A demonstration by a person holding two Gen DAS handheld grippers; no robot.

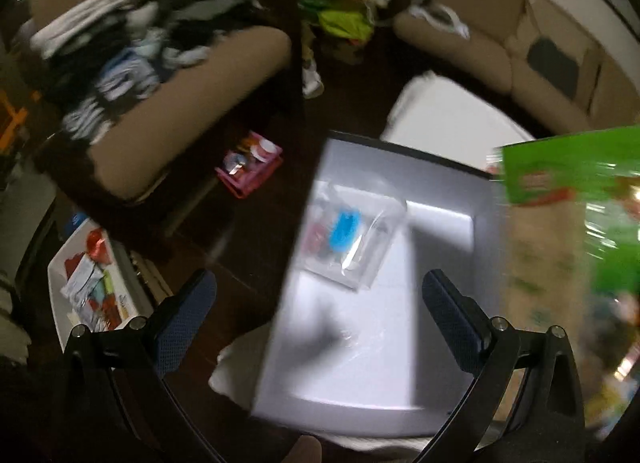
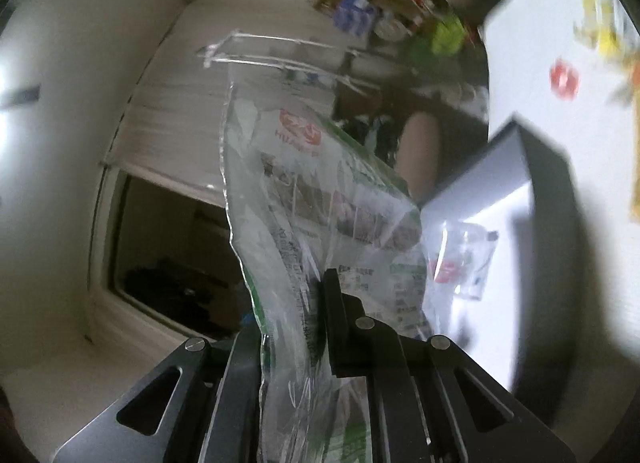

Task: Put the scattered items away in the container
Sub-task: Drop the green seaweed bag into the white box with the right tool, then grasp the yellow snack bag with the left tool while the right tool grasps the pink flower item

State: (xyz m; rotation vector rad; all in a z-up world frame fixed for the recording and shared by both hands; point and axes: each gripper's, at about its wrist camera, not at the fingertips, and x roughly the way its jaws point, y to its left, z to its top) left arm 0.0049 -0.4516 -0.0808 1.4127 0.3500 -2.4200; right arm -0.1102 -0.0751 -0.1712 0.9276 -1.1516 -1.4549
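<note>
Right gripper (image 2: 294, 303) clenched on crinkly green-printed plastic bag (image 2: 320, 191); left gripper (image 1: 318, 311) released; risk: limp bag snagging grey rectangular box (image 2: 500, 223) rim.

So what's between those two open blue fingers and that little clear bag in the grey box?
Only bare box floor before the clear bag, in the left wrist view.
</note>
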